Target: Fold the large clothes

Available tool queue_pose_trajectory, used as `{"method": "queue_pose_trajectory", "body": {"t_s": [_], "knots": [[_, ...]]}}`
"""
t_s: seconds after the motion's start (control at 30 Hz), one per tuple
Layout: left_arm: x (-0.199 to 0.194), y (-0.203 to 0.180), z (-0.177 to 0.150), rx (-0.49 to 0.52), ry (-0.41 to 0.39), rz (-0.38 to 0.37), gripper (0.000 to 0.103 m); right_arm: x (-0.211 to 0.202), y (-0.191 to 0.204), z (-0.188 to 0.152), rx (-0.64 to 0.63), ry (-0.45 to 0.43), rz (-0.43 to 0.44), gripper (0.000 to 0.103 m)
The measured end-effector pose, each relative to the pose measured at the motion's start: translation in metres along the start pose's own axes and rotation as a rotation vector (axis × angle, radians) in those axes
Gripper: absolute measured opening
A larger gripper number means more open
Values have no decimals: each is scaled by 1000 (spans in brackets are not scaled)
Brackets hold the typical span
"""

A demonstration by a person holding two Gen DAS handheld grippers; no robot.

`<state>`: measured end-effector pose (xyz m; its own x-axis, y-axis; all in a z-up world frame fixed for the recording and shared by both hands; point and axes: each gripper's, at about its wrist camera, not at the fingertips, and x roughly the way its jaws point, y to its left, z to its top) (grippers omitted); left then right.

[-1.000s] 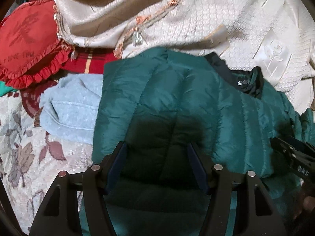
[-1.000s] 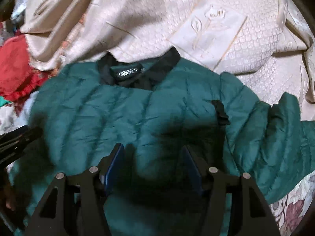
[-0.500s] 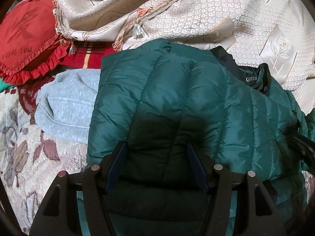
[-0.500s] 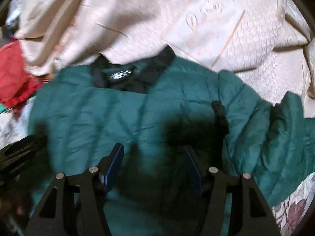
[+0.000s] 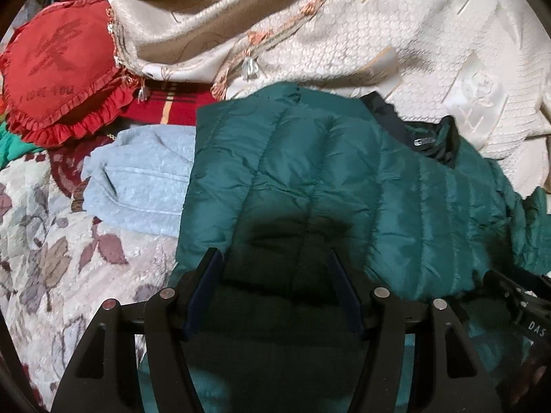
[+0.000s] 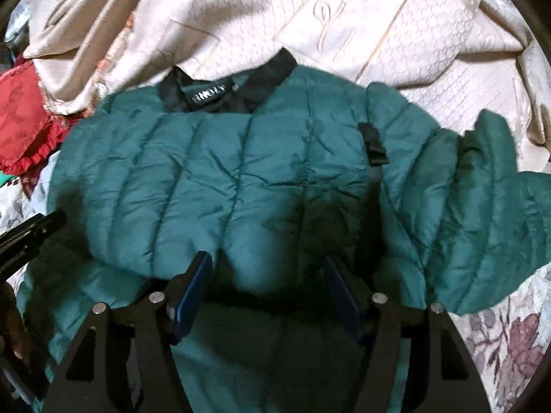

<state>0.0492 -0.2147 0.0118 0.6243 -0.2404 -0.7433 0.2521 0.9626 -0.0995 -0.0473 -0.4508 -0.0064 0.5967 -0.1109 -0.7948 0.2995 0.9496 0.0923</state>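
Observation:
A dark green quilted puffer jacket [image 5: 327, 186] with a black collar [image 6: 227, 89] lies spread on the bed, collar at the far side. It fills the middle of the right wrist view [image 6: 241, 179], one sleeve [image 6: 482, 227] folded out to the right. My left gripper [image 5: 273, 268] is open and empty just above the jacket's left half. My right gripper [image 6: 267, 272] is open and empty above the jacket's lower middle. Each gripper shows at the edge of the other's view: the right one [image 5: 516, 296], the left one [image 6: 31, 234].
A cream embossed bedspread [image 5: 344, 34] lies bunched behind the jacket. A red frilled cushion [image 5: 58, 69] and a light blue garment [image 5: 137, 186] lie to the left. A floral quilt [image 5: 41, 241] covers the bed.
Both grippers have shifted slightly over the jacket and stay open. The jacket's upper half now lies folded over its lower half, with a clear fold edge in the right wrist view.

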Motion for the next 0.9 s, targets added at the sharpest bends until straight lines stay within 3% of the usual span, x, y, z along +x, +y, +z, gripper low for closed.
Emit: {"method": "queue_pose_trajectory", "body": {"t_s": [0.2,0.33,0.9], "knots": [[-31,-11,-10,38,-37,-22,46,-31,-2,-20,11,-9,28,71],[-48,-20,-18,57,-48,-42,46,-45,-1,-29,11,-22,31,82],[-90,-47,-46,101,-63,-79,46,-86,9,-59,9,-48,33,82]]}}
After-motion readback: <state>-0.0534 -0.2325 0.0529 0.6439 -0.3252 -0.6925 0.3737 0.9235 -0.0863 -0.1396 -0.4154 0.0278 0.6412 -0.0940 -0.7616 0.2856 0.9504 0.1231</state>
